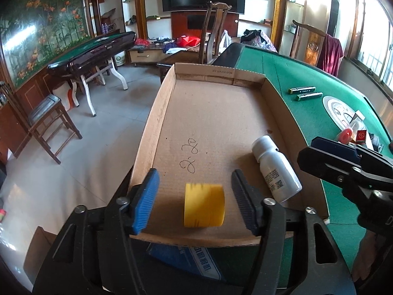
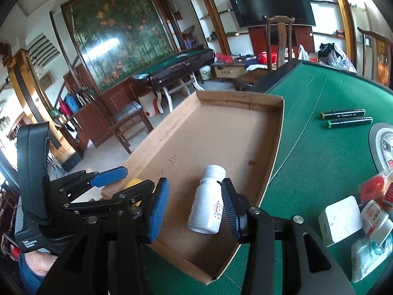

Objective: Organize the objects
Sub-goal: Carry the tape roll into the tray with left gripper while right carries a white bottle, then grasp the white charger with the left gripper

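**Inspector A:** Starting nearest. The left gripper (image 1: pixel 195 201) is hanging over the near end of the cardboard tray (image 1: pixel 162 113), jaws standing wide. A yellow roll (image 1: pixel 204 205) is lying on the tray floor between them, and neither pad is touching it.

**Inspector B:** Agreed, there is clear cardboard showing on both sides of it. And the right gripper (image 2: pixel 194 210)?

**Inspector A:** It is sitting just beside the left one, over the same end of the tray. Its jaws are parted about halfway around a white bottle (image 2: pixel 207 201) lying on its side, cap pointing away. There is a clear gap at the left pad. Whether the right pad is touching the bottle, I cannot tell.

**Inspector B:** So both items are resting in the tray, roll to the left, bottle near the right wall.

**Inspector A:** Correct. The tray itself is lying on the green table (image 2: pixel 319 152), overhanging its left edge.

**Inspector B:** Farther out?

**Inspector A:** Two dark markers (image 2: pixel 346 118) are lying side by side on the felt, well apart from the tray. Small packets and a white box (image 2: pixel 340 218) are crowding the right edge of the table.
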`<state>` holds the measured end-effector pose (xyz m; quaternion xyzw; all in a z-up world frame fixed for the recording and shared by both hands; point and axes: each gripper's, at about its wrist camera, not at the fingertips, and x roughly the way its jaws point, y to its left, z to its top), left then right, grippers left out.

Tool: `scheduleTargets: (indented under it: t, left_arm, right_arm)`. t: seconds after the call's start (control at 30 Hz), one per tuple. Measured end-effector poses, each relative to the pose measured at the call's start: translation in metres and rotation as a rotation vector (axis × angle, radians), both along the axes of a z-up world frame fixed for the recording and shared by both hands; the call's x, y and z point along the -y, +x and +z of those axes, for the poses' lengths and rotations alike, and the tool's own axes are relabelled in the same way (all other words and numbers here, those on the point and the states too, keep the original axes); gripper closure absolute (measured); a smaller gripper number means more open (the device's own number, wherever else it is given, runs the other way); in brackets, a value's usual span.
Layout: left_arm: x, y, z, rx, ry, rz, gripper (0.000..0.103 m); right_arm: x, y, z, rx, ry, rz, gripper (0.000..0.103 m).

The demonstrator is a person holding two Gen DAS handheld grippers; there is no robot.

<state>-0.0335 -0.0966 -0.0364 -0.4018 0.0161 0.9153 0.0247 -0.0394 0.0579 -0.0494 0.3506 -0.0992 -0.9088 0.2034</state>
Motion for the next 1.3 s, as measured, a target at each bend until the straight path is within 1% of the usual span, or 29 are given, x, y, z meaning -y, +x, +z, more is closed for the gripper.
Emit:
scheduleTargets:
  t: [0.1,0.13,0.2,0.27,0.37,0.4,0.5,0.53,0.63,0.7,0.77,0.83,0.9,1.0,1.1,1.13,1.17,1.2,1.23,1.27,1.3]
  left_arm:
    - [-0.003,0.001,0.006,-0.004,0.018,0.004,0.040]
    - [-0.006,0.002,0.009,0.000,0.026,-0.011,0.040]
    - [-0.018,0.007,0.018,-0.017,0.027,-0.046,0.040]
    - [-0.031,0.009,0.025,-0.026,0.027,-0.086,0.040]
    - [-0.066,0.009,0.031,-0.010,0.045,-0.201,0.040]
    - [-0.082,0.009,0.032,0.000,0.041,-0.253,0.040]
    - [-0.134,0.005,0.027,0.019,-0.005,-0.428,0.040]
    - [-0.152,0.002,0.022,0.024,-0.036,-0.477,0.040]
    - [-0.192,-0.008,0.007,0.035,-0.111,-0.583,0.040]
    - [-0.211,-0.020,-0.006,0.091,-0.148,-0.629,0.040]
    - [-0.218,-0.027,-0.012,0.106,-0.174,-0.643,0.040]
    - [-0.224,-0.034,-0.016,0.136,-0.184,-0.677,0.040]
    - [-0.228,-0.039,-0.018,0.141,-0.200,-0.682,0.040]
    - [-0.237,-0.045,-0.025,0.165,-0.222,-0.704,0.040]
    - [-0.250,-0.051,-0.038,0.204,-0.239,-0.707,0.039]
    - [-0.249,-0.051,-0.038,0.191,-0.218,-0.694,0.039]
    - [-0.248,-0.054,-0.038,0.202,-0.196,-0.677,0.041]
    - [-0.247,-0.056,-0.039,0.222,-0.163,-0.657,0.049]
    - [-0.245,-0.058,-0.039,0.235,-0.121,-0.638,0.051]
    - [-0.244,-0.056,-0.039,0.228,-0.112,-0.621,0.052]
    - [-0.243,-0.053,-0.039,0.214,-0.122,-0.603,0.055]
  right_arm:
    - [-0.015,0.006,0.006,0.001,-0.043,-0.015,0.053]
    - [-0.022,0.009,0.010,-0.004,-0.050,-0.031,0.053]
    - [-0.039,0.017,0.016,-0.022,-0.064,-0.062,0.053]
    - [-0.065,0.026,0.022,-0.041,-0.079,-0.100,0.053]
    - [-0.109,0.044,0.026,-0.064,-0.098,-0.186,0.053]
    - [-0.124,0.050,0.025,-0.061,-0.110,-0.219,0.052]
    - [-0.166,0.063,0.019,-0.040,-0.164,-0.298,0.048]
    - [-0.177,0.067,0.018,-0.032,-0.174,-0.324,0.048]
    - [-0.202,0.075,0.017,-0.028,-0.208,-0.383,0.048]
    - [-0.214,0.080,0.016,-0.024,-0.225,-0.400,0.048]
    - [-0.223,0.081,0.014,-0.018,-0.245,-0.418,0.047]
    - [-0.240,0.088,0.010,-0.004,-0.270,-0.415,0.046]
    - [-0.251,0.086,0.007,0.012,-0.283,-0.404,0.045]
    - [-0.255,0.086,0.003,0.035,-0.300,-0.396,0.045]
    - [-0.250,0.086,0.003,0.051,-0.289,-0.413,0.045]
    - [-0.250,0.086,0.003,0.058,-0.286,-0.418,0.045]
    - [-0.250,0.086,0.003,0.067,-0.283,-0.422,0.045]
    - [-0.250,0.087,0.002,0.078,-0.278,-0.426,0.045]
    - [-0.251,0.088,0.001,0.084,-0.274,-0.432,0.046]
    - [-0.252,0.087,0.000,0.095,-0.266,-0.438,0.045]
    - [-0.253,0.088,-0.001,0.105,-0.258,-0.440,0.046]
